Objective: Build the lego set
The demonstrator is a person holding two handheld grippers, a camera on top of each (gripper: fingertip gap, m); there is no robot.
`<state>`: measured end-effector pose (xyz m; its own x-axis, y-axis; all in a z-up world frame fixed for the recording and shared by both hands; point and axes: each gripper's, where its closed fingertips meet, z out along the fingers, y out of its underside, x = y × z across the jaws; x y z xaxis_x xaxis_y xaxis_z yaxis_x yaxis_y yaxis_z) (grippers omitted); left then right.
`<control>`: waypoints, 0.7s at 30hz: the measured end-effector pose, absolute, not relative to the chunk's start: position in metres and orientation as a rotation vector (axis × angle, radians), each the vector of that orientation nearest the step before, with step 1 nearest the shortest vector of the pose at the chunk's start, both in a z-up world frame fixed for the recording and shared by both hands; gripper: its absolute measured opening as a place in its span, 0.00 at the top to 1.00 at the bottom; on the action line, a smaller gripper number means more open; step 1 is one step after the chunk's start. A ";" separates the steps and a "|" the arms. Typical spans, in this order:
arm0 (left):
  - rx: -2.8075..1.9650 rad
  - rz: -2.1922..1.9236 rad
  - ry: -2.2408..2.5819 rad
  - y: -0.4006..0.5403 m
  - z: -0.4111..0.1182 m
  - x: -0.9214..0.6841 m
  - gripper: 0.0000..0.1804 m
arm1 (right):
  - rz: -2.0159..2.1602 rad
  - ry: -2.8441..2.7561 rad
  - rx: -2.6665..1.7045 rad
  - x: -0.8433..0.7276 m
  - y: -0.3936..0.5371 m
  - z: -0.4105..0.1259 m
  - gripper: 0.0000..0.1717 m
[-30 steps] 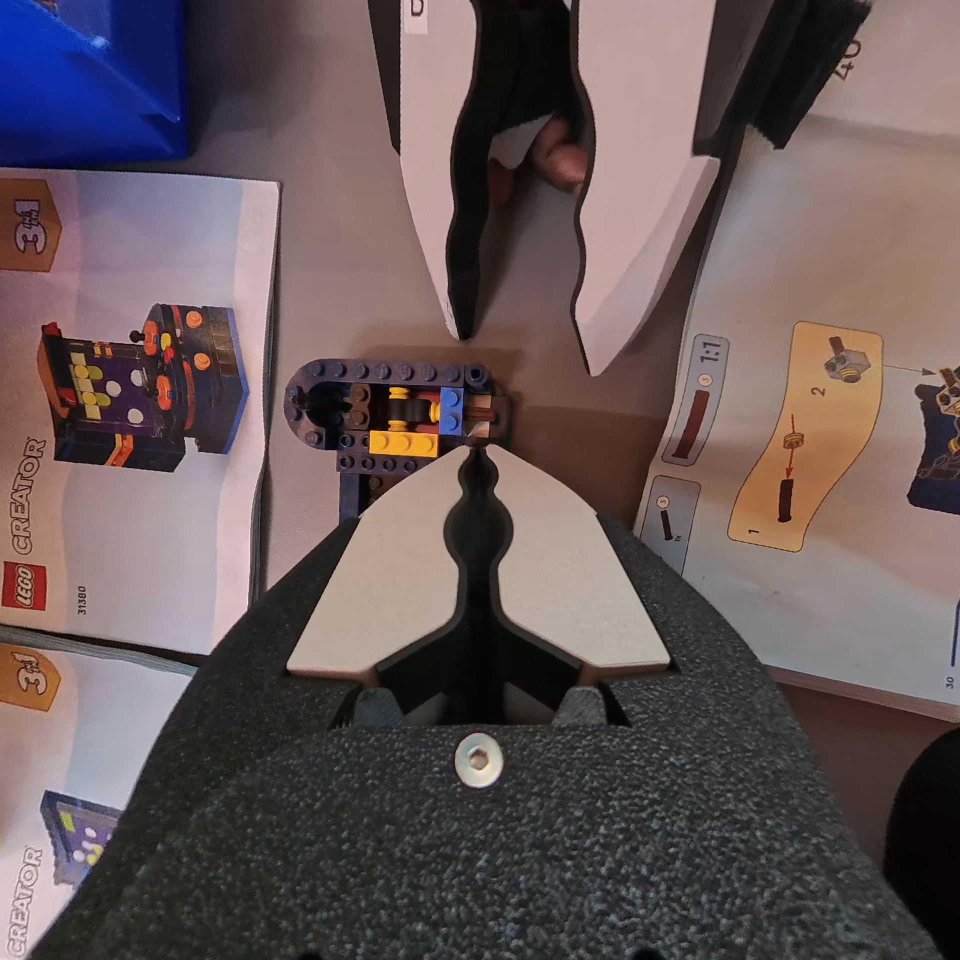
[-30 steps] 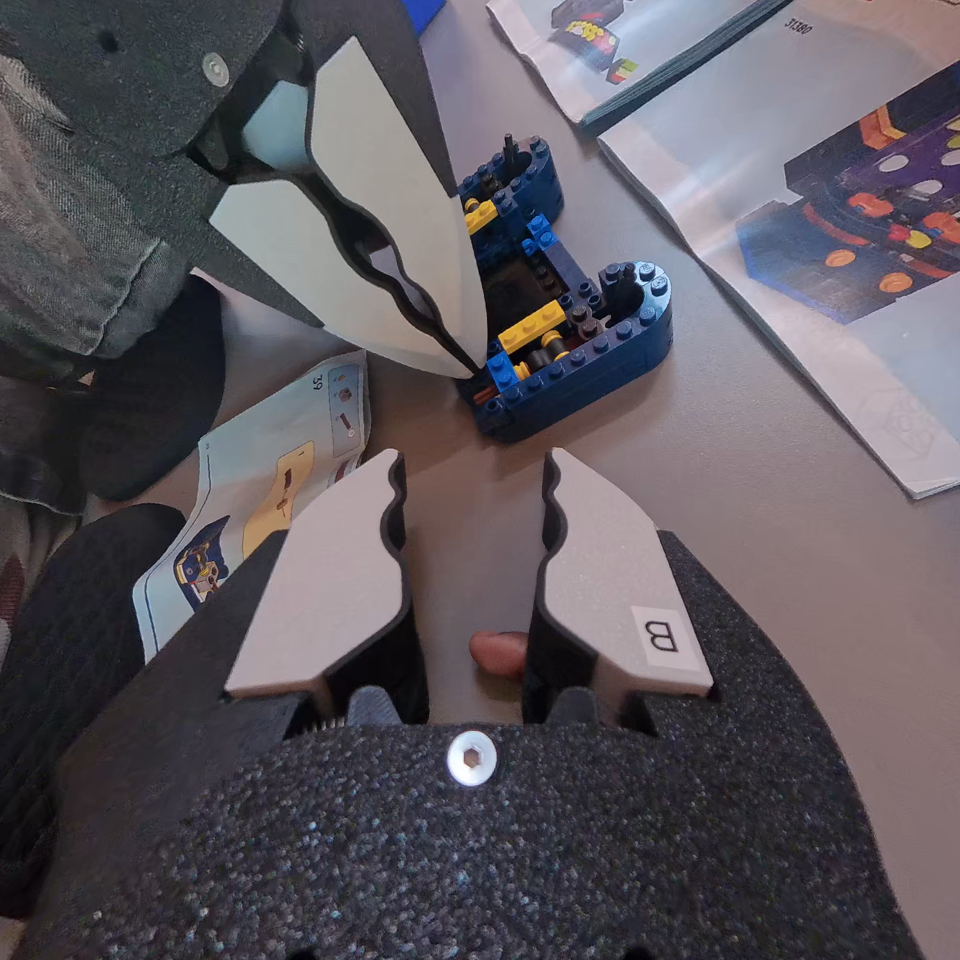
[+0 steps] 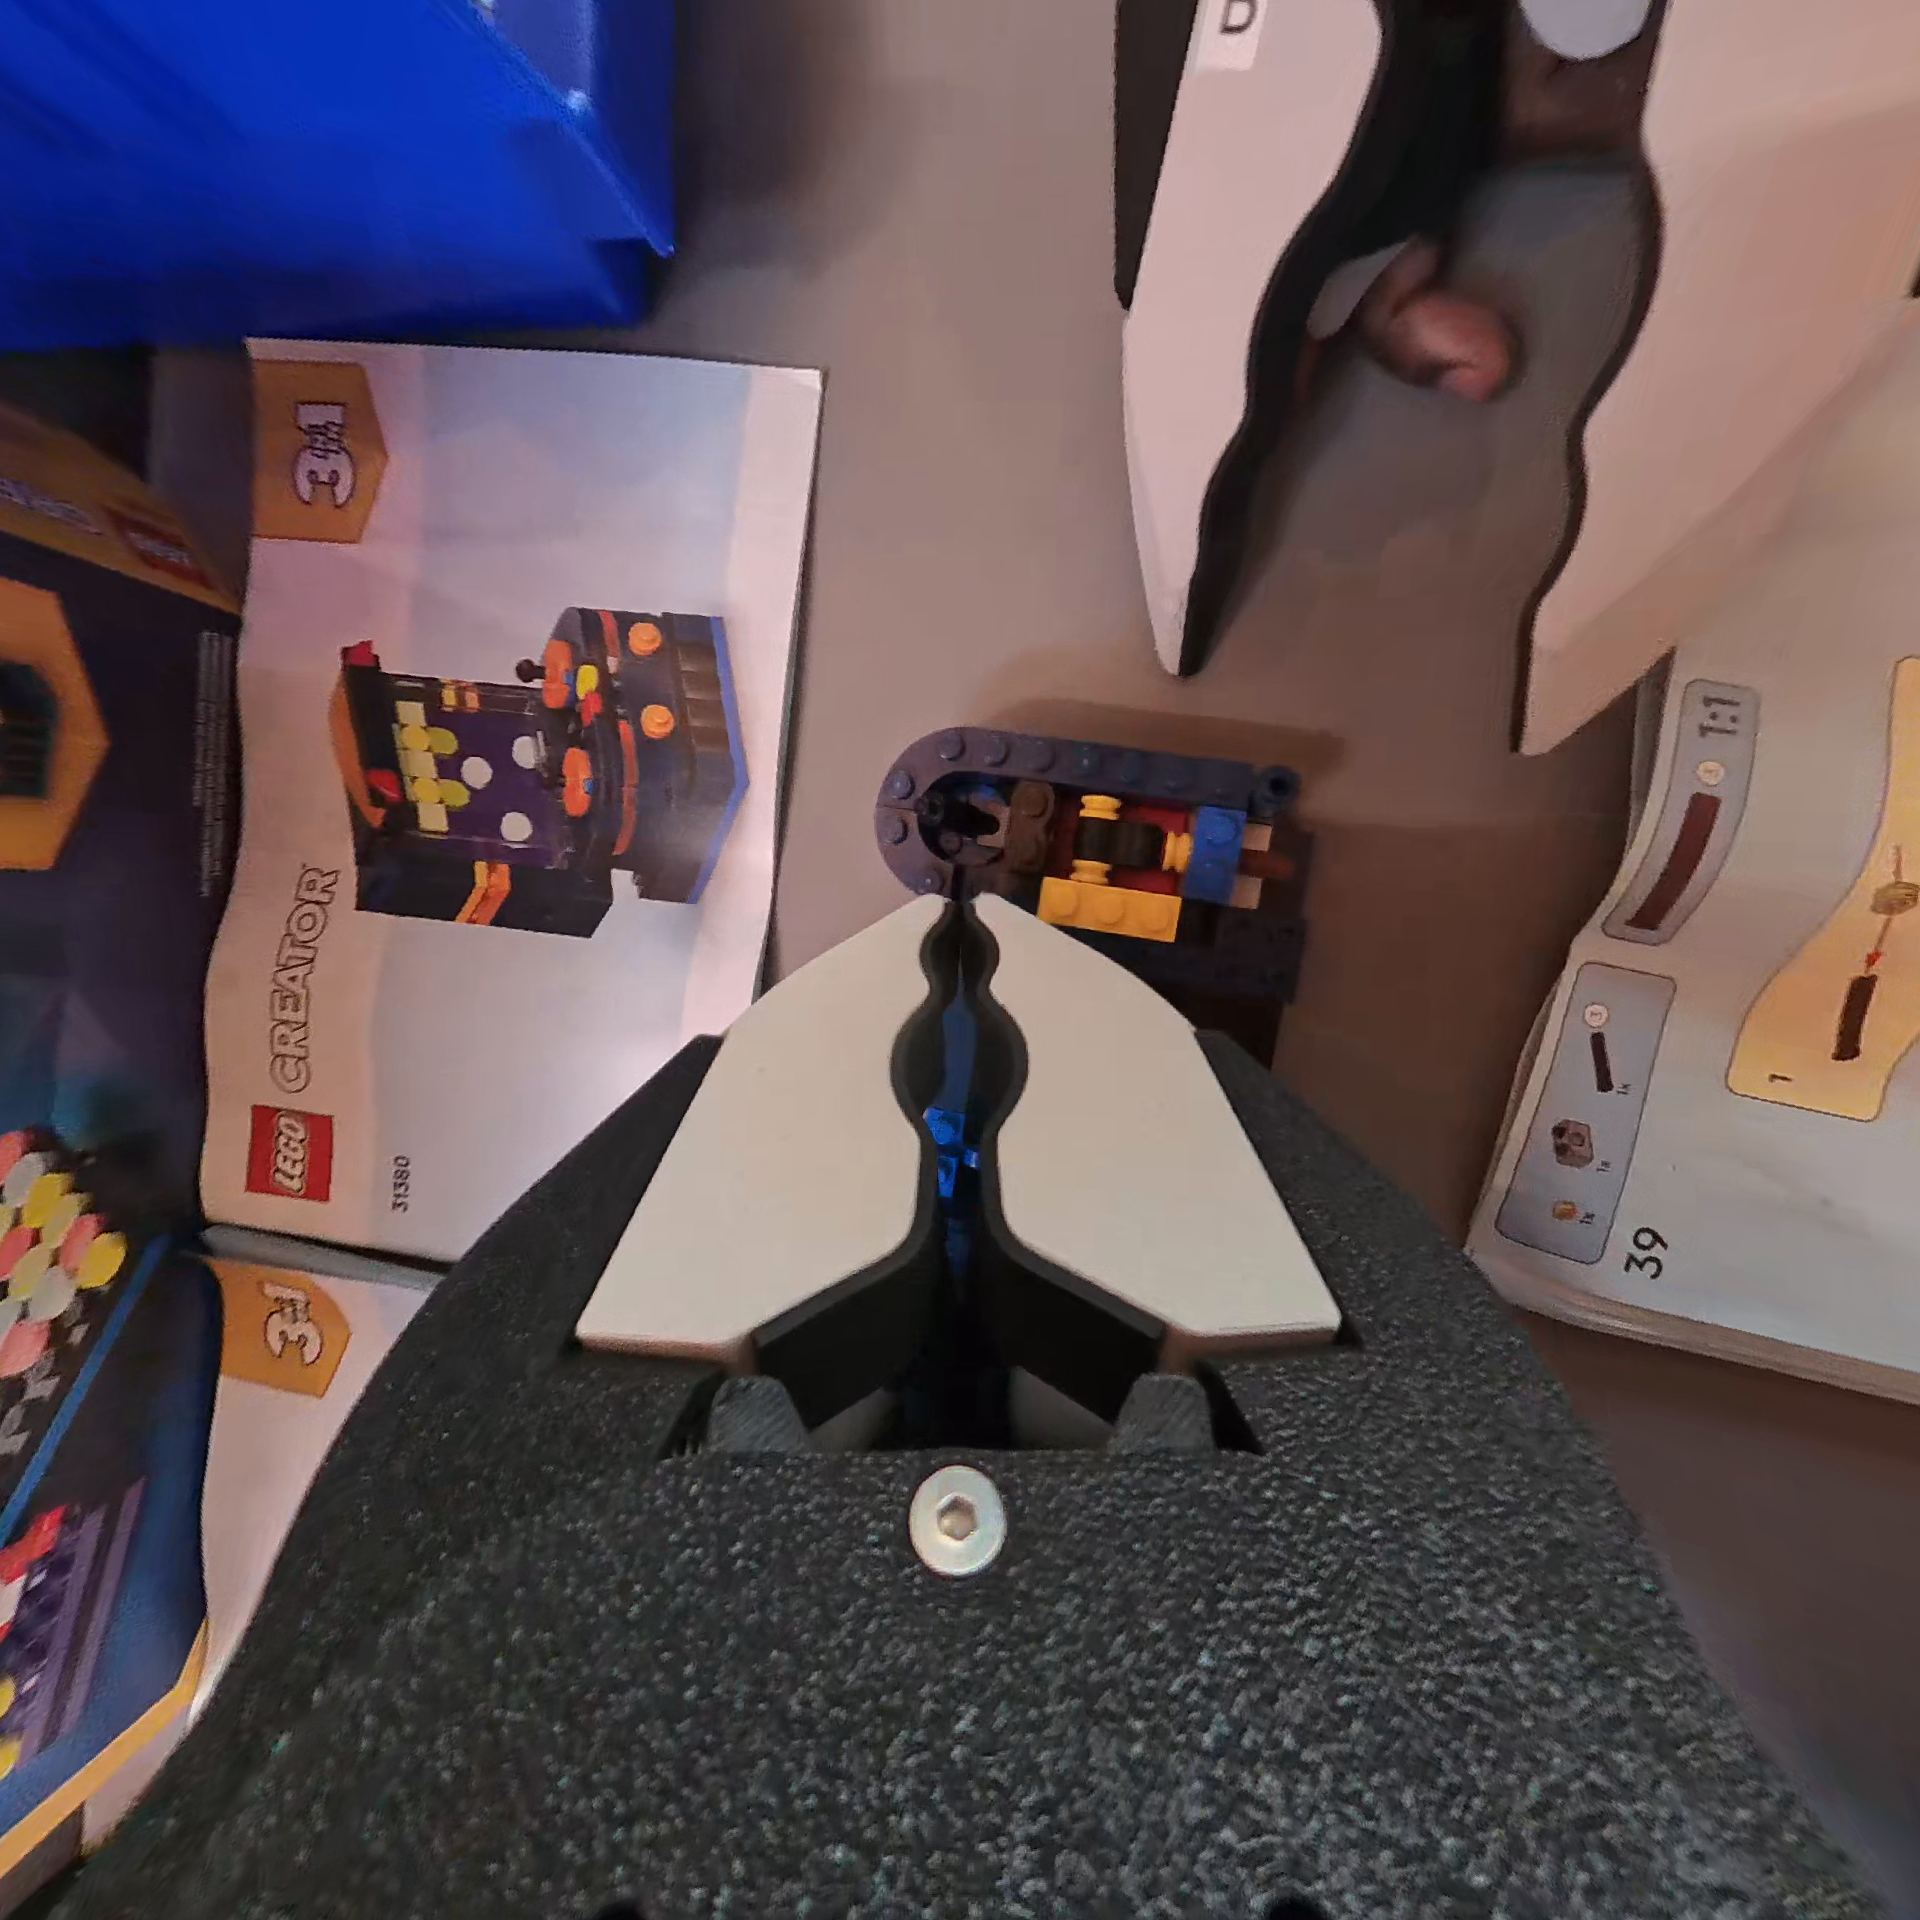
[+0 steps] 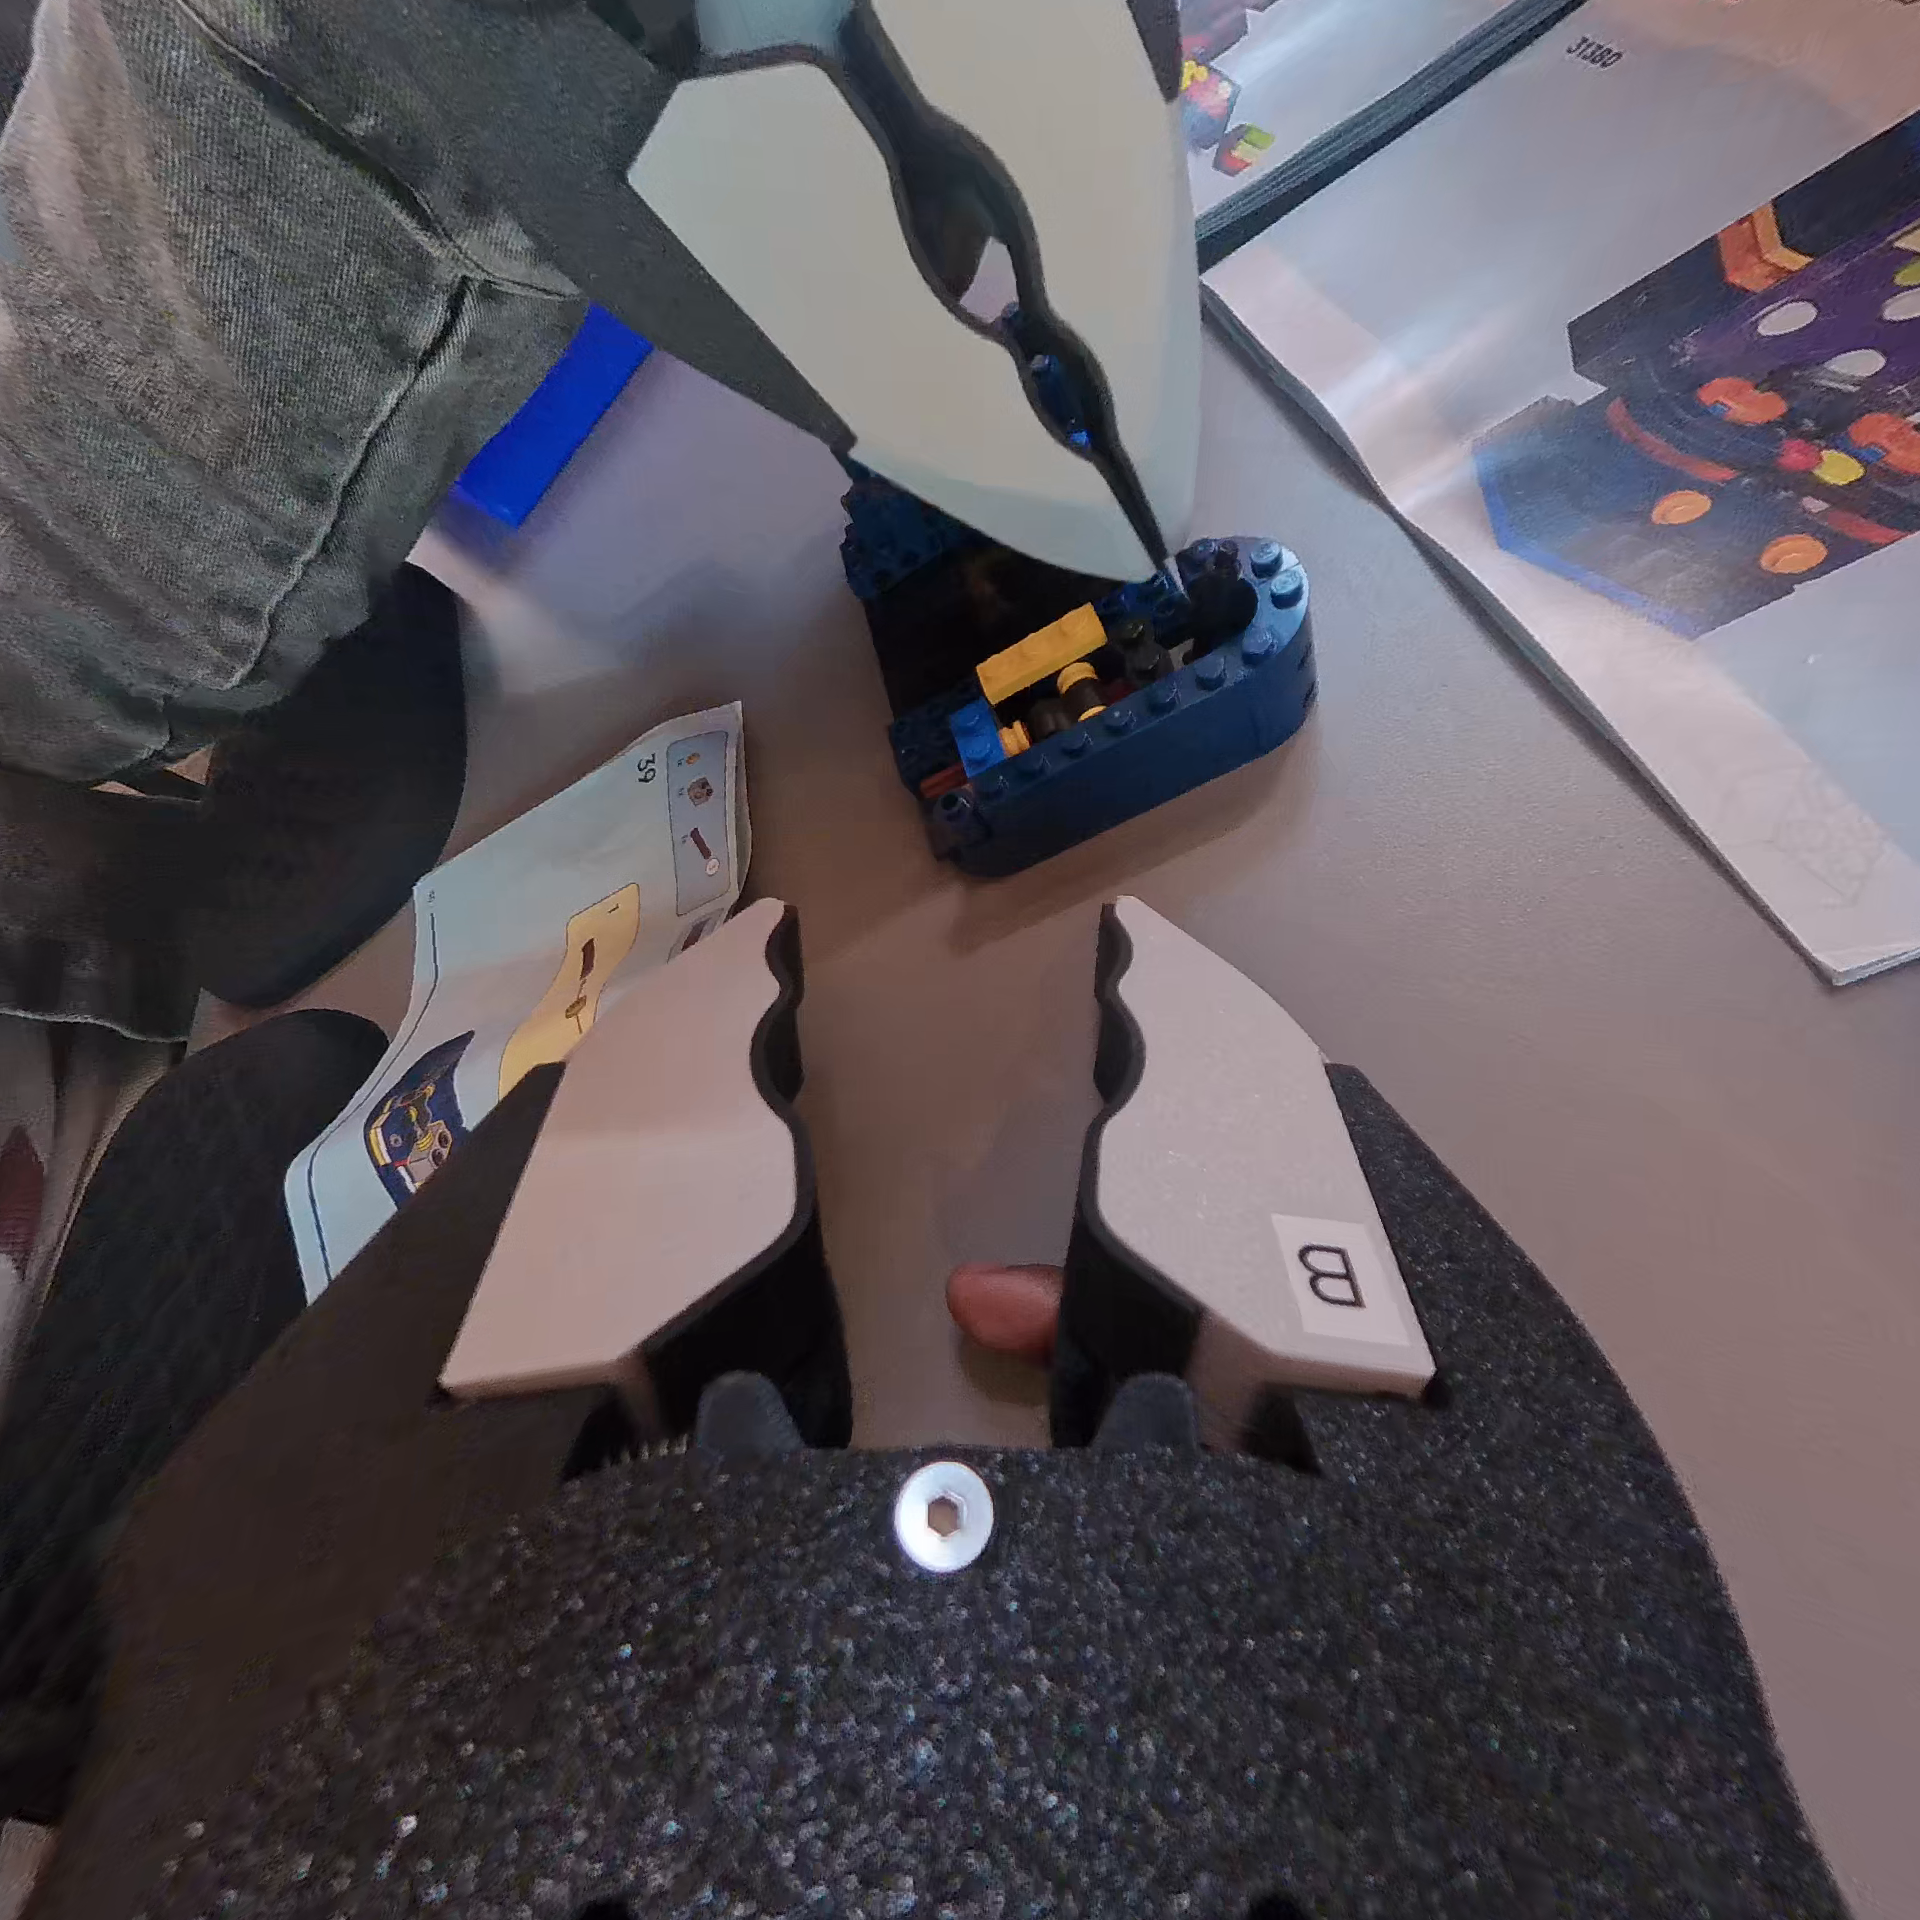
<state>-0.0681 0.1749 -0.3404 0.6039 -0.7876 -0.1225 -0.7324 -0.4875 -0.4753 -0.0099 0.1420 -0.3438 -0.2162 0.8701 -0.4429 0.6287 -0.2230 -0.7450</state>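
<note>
Left gripper (image 3: 958, 914) closed, tips at the rounded end of the dark blue brick model (image 3: 1091, 831). Right gripper (image 4: 945, 920) spread wide, bare, near the model on the grey table (image 4: 1455, 1039).

Near half of the brick model (image 3: 1236, 966) behind closed fingers (image 3: 831, 1091); blue box (image 3: 312, 156) cropped, blurred

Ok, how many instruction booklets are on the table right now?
3: a closed booklet left of the brick model, a second booklet at the lower left, an open booklet right of the model. Others may be hidden.
</note>
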 end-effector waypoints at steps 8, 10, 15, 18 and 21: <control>-2.380 -0.153 1.248 0.172 -0.345 -0.068 1.00 | 1.418 -1.777 -1.793 -0.010 0.142 -0.344 0.69; -2.389 -0.160 1.239 0.172 -0.346 -0.068 1.00 | 1.418 -1.775 -1.794 -0.010 0.142 -0.344 0.69; -2.416 -0.131 1.264 0.170 -0.347 -0.066 1.00 | 1.407 -1.776 -1.794 -0.011 0.143 -0.344 0.69; -2.418 -0.105 1.284 0.170 -0.347 -0.067 1.00 | 1.401 -1.775 -1.795 -0.011 0.143 -0.345 0.70; -2.413 -0.081 1.306 0.170 -0.348 -0.066 1.00 | 1.404 -1.774 -1.798 -0.012 0.143 -0.345 0.70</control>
<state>-0.0661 0.1700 -0.3478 0.5632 -0.8154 -0.1340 -0.7926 -0.4871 -0.3668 -0.0120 0.1431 -0.3446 -0.2067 0.8729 -0.4420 0.6307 -0.2265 -0.7423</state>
